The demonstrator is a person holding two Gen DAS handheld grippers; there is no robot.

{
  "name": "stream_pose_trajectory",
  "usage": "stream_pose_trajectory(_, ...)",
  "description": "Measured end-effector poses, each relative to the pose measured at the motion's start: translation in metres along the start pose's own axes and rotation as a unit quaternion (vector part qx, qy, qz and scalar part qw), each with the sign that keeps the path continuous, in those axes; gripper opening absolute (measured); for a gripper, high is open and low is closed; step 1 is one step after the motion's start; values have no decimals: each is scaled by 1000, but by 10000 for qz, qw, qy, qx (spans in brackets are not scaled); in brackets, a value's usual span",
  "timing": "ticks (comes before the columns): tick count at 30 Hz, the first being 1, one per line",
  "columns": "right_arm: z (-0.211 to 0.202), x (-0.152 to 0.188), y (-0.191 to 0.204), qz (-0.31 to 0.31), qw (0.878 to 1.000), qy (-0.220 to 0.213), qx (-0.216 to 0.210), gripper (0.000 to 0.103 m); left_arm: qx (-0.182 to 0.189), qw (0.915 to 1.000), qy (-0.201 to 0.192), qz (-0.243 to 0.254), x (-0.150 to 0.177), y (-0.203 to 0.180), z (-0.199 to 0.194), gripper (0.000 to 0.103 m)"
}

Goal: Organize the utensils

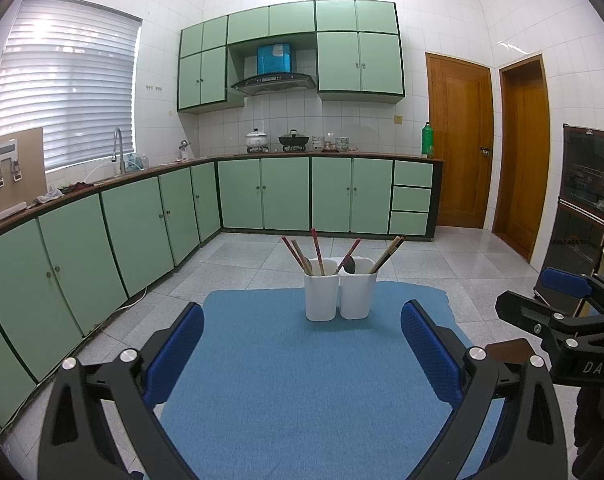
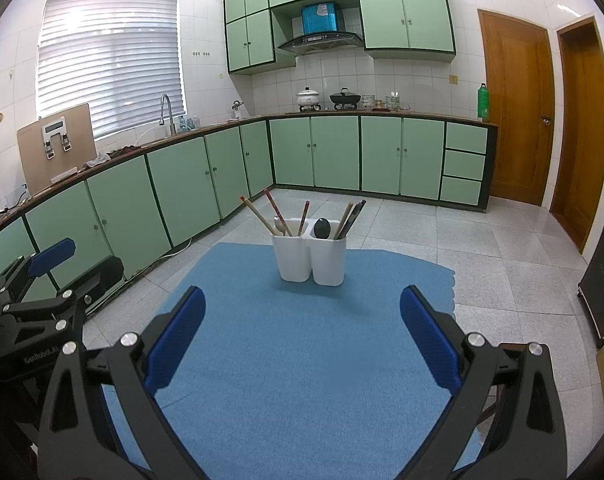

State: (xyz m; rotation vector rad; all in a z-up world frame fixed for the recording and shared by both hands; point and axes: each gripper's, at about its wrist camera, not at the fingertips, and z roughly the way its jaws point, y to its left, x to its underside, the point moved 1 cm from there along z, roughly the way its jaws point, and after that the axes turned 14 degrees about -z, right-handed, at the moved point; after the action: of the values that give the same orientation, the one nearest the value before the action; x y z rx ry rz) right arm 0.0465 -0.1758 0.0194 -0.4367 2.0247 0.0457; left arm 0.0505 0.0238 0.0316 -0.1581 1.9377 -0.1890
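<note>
On the blue mat (image 1: 302,380), the white two-cup holder (image 1: 340,294) stands with chopsticks (image 1: 317,250) and spoons (image 2: 322,227) upright inside. Both sets of jaws are held wide apart, empty, short of the holder. Sorted or unsorted cannot be told.

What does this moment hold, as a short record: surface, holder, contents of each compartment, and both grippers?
surface: blue mat
holder: white two-compartment holder, upright on the mat's far part
left compartment: chopsticks and a metal spoon
right compartment: chopsticks and a dark spoon
left gripper: open, holding nothing, short of the holder
right gripper: open, holding nothing, short of the holder
</note>
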Motion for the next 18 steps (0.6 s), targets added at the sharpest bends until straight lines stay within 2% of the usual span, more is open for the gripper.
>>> stream_pose_trajectory(18, 1, 2, 5, 4, 10000, 24, -1, 95, 15, 10000, 26, -30, 1, 2, 1, 97)
